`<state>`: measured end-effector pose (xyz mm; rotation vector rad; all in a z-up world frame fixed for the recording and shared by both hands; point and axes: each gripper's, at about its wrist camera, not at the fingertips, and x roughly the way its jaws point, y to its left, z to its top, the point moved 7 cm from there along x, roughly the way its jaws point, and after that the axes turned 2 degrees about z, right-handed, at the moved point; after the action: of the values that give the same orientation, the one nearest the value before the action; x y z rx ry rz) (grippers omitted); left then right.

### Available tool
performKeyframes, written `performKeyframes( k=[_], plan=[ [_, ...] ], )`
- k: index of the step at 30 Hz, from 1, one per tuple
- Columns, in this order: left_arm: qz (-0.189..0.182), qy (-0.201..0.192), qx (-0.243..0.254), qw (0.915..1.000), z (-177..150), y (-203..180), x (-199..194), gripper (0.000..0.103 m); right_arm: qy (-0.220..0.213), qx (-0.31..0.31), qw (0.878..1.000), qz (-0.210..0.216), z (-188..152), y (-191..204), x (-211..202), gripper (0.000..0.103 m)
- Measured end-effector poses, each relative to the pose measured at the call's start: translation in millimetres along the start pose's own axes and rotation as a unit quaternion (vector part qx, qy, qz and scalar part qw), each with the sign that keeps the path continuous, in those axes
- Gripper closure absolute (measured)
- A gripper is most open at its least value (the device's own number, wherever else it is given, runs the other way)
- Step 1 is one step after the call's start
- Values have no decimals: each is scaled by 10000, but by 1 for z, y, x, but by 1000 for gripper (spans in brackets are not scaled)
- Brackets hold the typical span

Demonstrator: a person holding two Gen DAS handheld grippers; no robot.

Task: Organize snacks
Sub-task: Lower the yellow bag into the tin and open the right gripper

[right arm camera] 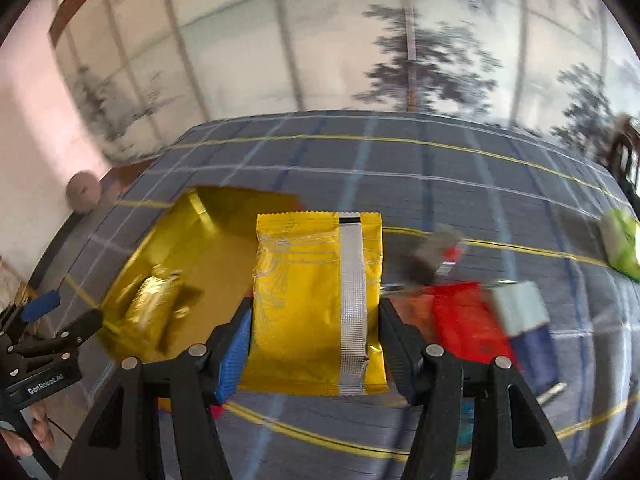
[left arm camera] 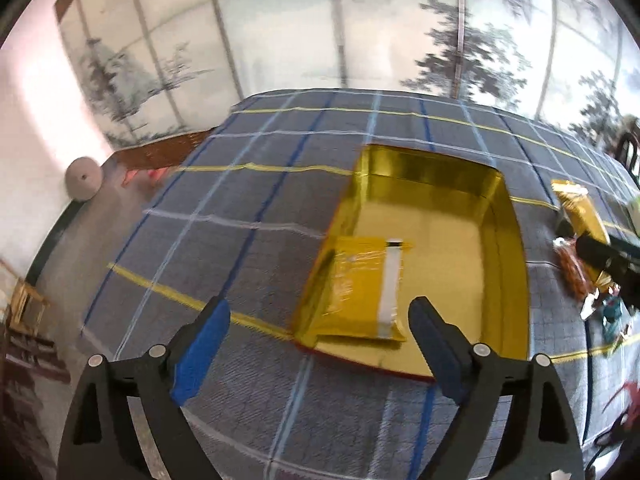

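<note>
Gold foil is lining the open tray (left arm camera: 452,240) that is filling the middle of the left wrist view, a shallow rectangular box with shiny upright walls, sitting on the grey checked cloth of the desk (left arm camera: 240,220). One yellow packet (left arm camera: 356,292) is lying flat in its lower left corner, crinkly film with a white strip down its right side, its long axis running up and down the frame. My left tool (left arm camera: 320,328) is standing spread wide just below it, nothing between the blue pad and the dark one, so I am reading that packet as dropped off. At the right edge more wrappers (left arm camera: 576,216) are lying on the cloth, blurred, with the other tool reaching across them.

In the right wrist view the same glossy yellow film is filling the centre: a second yellow pouch (right arm camera: 316,304), flat and rectangular, silver gridded tape running down its right side, is being pinched across its width by my right tool (right arm camera: 316,340). Its long axis is pointing straight up the frame, away from me. The tray is lying to the left of the pouch, its nearer wall partly hidden behind it, with the first packet showing as a blurred gold lump at lower left. So I am judging that the carry needs a leftward swing. A red pack (right arm camera: 468,320), a blue-and-white one and a green bag (right arm camera: 622,244) are waiting at the right, all smeared.
</note>
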<state>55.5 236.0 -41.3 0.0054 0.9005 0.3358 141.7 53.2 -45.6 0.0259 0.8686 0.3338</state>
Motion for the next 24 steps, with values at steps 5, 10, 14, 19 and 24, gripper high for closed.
performKeyframes(
  k=[5,10,14,19,24],
  plan=[
    [182,95,-283,9994,-9,24,0,12,138,-320,9992,202,-3,44,15,42],
    [378,186,-417,9982,-16,42,2,11,308,-371,9985,253,-6,67,31,42],
    [408,281,-609,9969,-19,55,5,10,414,-396,9980,272,-5,79,44,42],
    [454,376,-722,9956,-23,65,7,9,462,-556,9973,142,-4,91,60,42],
    [490,458,-820,9944,-28,73,9,9,429,-827,9956,-77,-7,100,71,42]
  ],
)
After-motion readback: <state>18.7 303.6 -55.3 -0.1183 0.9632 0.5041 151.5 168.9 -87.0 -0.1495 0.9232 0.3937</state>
